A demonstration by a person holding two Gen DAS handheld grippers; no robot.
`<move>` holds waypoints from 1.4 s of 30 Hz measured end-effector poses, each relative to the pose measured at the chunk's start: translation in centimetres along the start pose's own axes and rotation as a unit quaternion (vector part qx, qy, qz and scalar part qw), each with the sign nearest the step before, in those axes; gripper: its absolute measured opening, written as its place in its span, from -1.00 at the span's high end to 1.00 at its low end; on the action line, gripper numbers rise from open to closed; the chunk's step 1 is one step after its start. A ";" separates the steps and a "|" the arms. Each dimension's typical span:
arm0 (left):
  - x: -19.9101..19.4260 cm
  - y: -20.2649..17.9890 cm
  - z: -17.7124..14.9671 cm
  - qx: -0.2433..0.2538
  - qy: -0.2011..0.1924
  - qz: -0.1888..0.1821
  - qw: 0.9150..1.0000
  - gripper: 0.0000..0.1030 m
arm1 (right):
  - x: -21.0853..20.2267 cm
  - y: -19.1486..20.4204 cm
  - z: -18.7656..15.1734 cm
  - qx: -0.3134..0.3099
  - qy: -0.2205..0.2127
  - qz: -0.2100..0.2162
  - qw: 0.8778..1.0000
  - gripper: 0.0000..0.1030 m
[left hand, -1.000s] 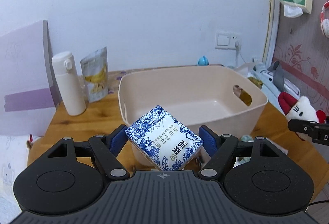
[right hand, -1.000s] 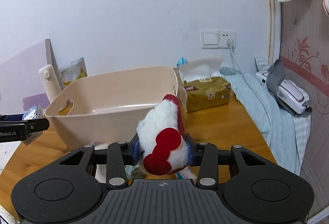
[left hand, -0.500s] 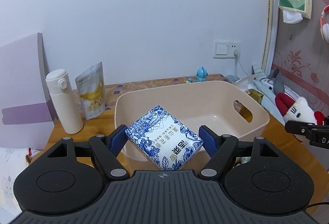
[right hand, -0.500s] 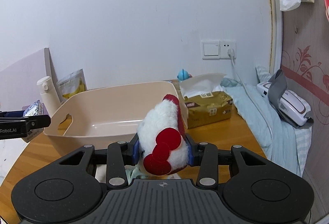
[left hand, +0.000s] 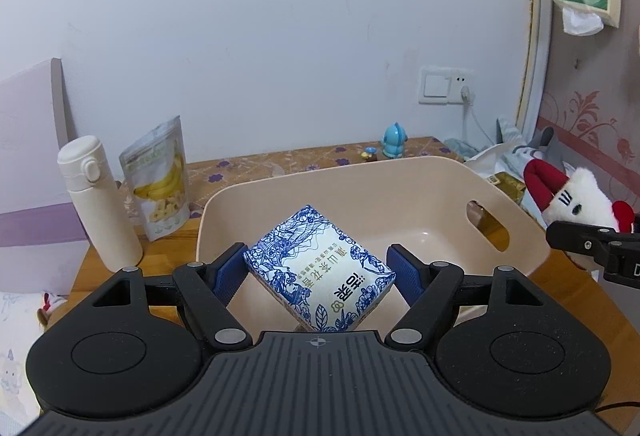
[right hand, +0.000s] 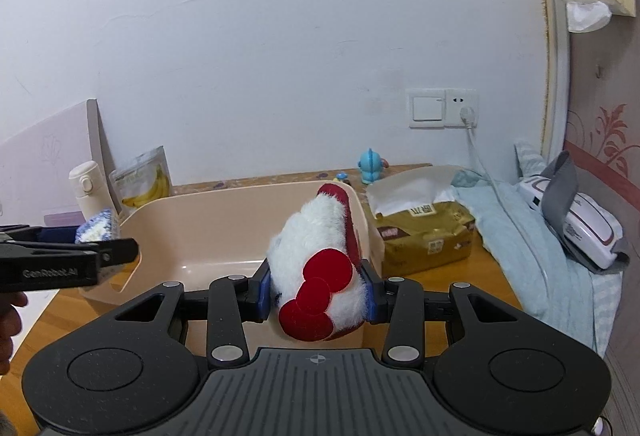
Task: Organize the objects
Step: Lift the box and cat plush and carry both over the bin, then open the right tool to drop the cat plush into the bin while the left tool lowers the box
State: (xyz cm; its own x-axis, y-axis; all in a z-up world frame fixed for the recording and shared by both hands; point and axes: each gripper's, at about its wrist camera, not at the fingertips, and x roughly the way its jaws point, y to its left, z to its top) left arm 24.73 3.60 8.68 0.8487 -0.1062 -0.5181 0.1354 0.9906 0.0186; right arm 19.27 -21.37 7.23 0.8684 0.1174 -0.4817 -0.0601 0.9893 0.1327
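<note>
Left gripper [left hand: 318, 270]: jaws set fairly wide, blue pads pressed on opposite corners of a blue-and-white tissue pack [left hand: 320, 270]. The pack is held tilted, corner-on, above the near wall of a beige tub [left hand: 520, 232] with cut-out handles. No contact between pack and tub can be made out

Right gripper [right hand: 316, 292]: jaws set narrower, clamped on a white plush toy [right hand: 316, 240] with a red bow and red trim. The toy is squeezed at its lower part, its head pointed away toward the tub's near right corner, held above the wooden table [right hand: 440, 284]

From the right wrist view, the left gripper is seen at the far left edge with the pack at the tub's left end. The tub interior is seen bare

On the table beside the tub: a white flask [left hand: 98, 203] and a banana chip bag [left hand: 162, 177] to the left, a gold tissue box [right hand: 424, 236] to the right, a small blue figurine [left hand: 394, 139] behind
</note>
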 end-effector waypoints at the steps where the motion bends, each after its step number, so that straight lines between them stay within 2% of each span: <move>1: 0.4 0.1 0.1 -0.002 0.001 0.001 1.000 -0.49 | 0.3 0.1 0.2 -0.001 0.001 0.001 1.000 0.22; 8: 3.1 0.6 0.5 0.001 0.016 0.001 1.000 -0.49 | 2.7 1.0 0.8 -0.024 0.015 -0.007 1.000 0.22; 14: 5.7 1.1 0.6 0.004 0.043 -0.006 0.999 -0.49 | 4.8 1.6 1.0 -0.019 0.032 0.002 0.999 0.22; 27: 9.5 0.4 0.5 0.052 0.088 -0.011 0.995 -0.49 | 8.6 2.7 1.1 -0.030 0.066 0.006 0.997 0.22; 42: 11.0 0.5 0.6 0.060 0.133 -0.019 0.989 -0.49 | 10.5 3.3 0.4 -0.050 0.101 -0.003 0.994 0.20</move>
State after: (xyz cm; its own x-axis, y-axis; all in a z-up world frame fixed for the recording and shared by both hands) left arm 34.41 2.90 3.49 0.6800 -0.1019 -0.7261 0.2382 0.9673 0.0872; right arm 28.39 -16.88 2.97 0.7532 0.1172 -0.6472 -0.1133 0.9924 0.0479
